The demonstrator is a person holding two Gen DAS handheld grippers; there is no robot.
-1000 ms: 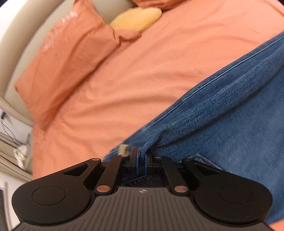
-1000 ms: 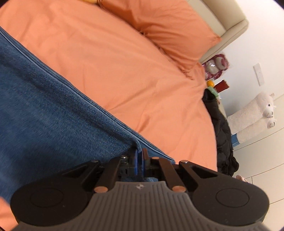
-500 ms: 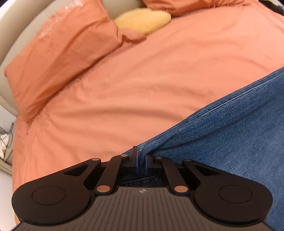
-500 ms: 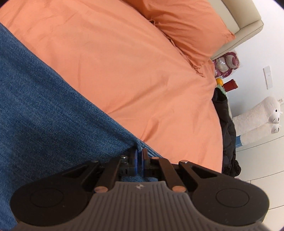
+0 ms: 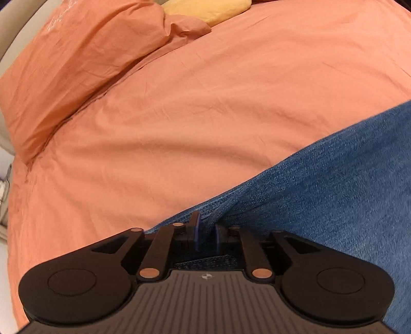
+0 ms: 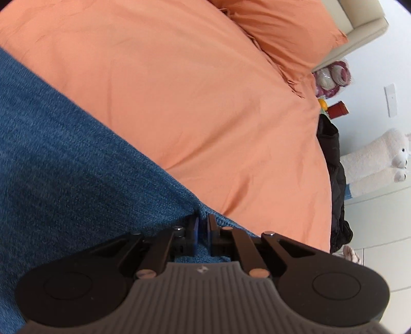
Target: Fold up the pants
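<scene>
In the left wrist view, the left gripper (image 5: 205, 232) is pinching an edge of the blue denim pants (image 5: 334, 185); its fingers are standing narrow with a ridge of cloth bunched between them. The pants are spreading to the right and lower right, hanging or draping over the orange duvet (image 5: 205, 115) of the bed. Denim like this is likely handling as fairly heavy and limp yet with some body, so it is probably sagging between the two grips unless pulled taut; a hem or seam edge is the sensible hold, being thicker and less prone to slipping. Only this view is showing the orange pillow (image 5: 77, 64) and the yellow cushion (image 5: 205, 10) behind it at the bed's head.

In the right wrist view, the right gripper (image 6: 203, 235) is likewise clamping a fold of the pants (image 6: 77, 167), fingers nearly together on cloth. The denim is filling the left side here, over the duvet (image 6: 192, 102). This view alone is revealing the bed's far edge: a dark garment (image 6: 334, 179) hanging beside it, a white plush toy (image 6: 377, 159) and another orange pillow (image 6: 287, 28).
</scene>
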